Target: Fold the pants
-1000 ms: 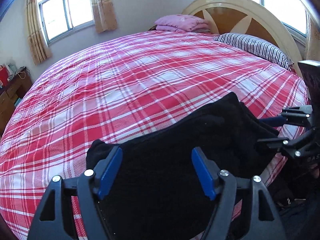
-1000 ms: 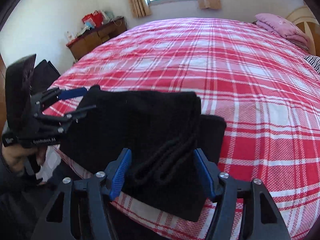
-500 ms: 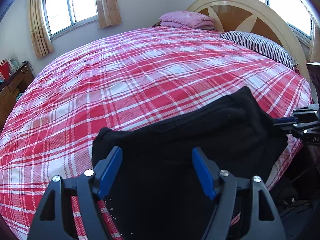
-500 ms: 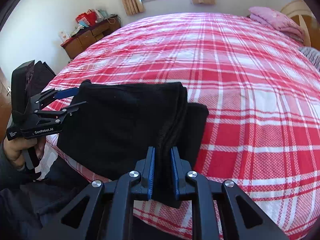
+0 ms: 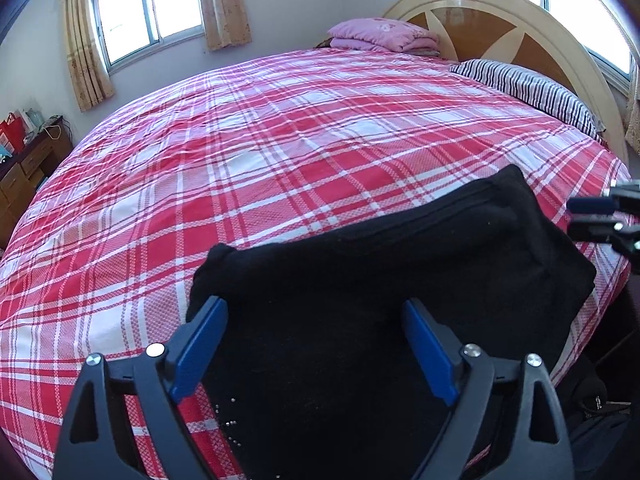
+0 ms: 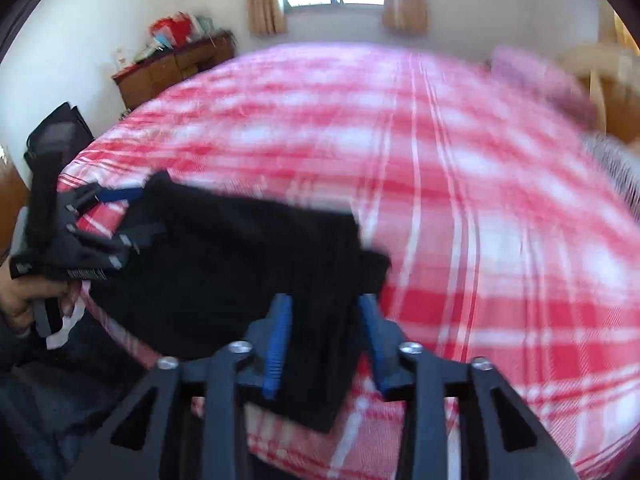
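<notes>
Black pants (image 5: 400, 280) were laid folded at the near edge of the red plaid bedspread (image 5: 280, 152). The left gripper (image 5: 316, 344) was held spread wide over them, just opened further. The right gripper (image 6: 326, 332) had just been reopened, the folded edge between its half-spread jaws, contact blurred.

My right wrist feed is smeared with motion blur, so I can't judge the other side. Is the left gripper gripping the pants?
Observer: No. In the left wrist view the left gripper has just been opening. Its blue pads stand wide apart astride the black pants and press on nothing.
Operator: Is the far edge of the fold tidy?
Observer: Mostly. The stacked layers run together along it, but there is a bunched corner sticking up at its left end.
Operator: Anything beyond the pants to avoid?
Observer: Only a striped pillow by the headboard, well away from the pants.
</notes>
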Motion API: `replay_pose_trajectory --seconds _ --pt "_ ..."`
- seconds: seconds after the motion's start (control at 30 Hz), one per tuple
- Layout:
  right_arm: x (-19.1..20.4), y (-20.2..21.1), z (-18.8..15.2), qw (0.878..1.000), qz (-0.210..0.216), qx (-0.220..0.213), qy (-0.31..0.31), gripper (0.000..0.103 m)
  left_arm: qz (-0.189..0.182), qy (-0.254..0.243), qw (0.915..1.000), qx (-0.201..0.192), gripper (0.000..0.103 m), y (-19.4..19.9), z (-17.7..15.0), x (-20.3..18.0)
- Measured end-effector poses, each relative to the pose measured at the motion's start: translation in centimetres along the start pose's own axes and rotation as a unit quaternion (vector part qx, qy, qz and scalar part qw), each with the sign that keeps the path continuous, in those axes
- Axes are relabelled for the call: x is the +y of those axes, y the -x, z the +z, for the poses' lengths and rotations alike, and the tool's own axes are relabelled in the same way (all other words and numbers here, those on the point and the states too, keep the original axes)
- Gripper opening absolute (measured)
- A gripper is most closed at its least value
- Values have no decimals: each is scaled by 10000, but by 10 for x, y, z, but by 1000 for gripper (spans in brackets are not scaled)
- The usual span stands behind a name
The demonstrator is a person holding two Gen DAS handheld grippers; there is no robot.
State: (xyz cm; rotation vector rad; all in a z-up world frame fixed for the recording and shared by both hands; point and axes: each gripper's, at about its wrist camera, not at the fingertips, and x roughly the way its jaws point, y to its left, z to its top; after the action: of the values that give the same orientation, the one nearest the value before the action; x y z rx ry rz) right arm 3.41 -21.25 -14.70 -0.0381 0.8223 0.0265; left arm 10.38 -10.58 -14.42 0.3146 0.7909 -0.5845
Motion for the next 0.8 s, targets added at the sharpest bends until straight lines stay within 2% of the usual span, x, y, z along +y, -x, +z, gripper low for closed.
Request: replay_pose_trajectory --seconds 0.07,0.13,0.23,0.37,0.43,0.63,0.8 --pt "12 2 14 9996 161 -183 158 52 -12 -36 10000 -6 92 0 -1 -2" --pt "22 -4 26 9982 453 -285 286 52 -10 -75 10000 -2 93 -1 -1 -4" --pt "23 -31 36 9957 910 8 154 52 -10 -78 10000 -8 93 0 -2 -4" --pt "-3 -67 31 9939 934 434 -383 52 12 -84 10000 -20 94 -1 -2 -6" --pt "-9 -66 27 9922 1119 368 -414 52 58 -90 9999 -26 97 -2 -2 -6" --pt "0 -49 21 9956 855 260 -291 52 138 -102 9999 -16 97 2 -2 -3" --pt "-21 -26 6 9954 712 189 -616 52 259 75 9996 8 100 3 -6 13"
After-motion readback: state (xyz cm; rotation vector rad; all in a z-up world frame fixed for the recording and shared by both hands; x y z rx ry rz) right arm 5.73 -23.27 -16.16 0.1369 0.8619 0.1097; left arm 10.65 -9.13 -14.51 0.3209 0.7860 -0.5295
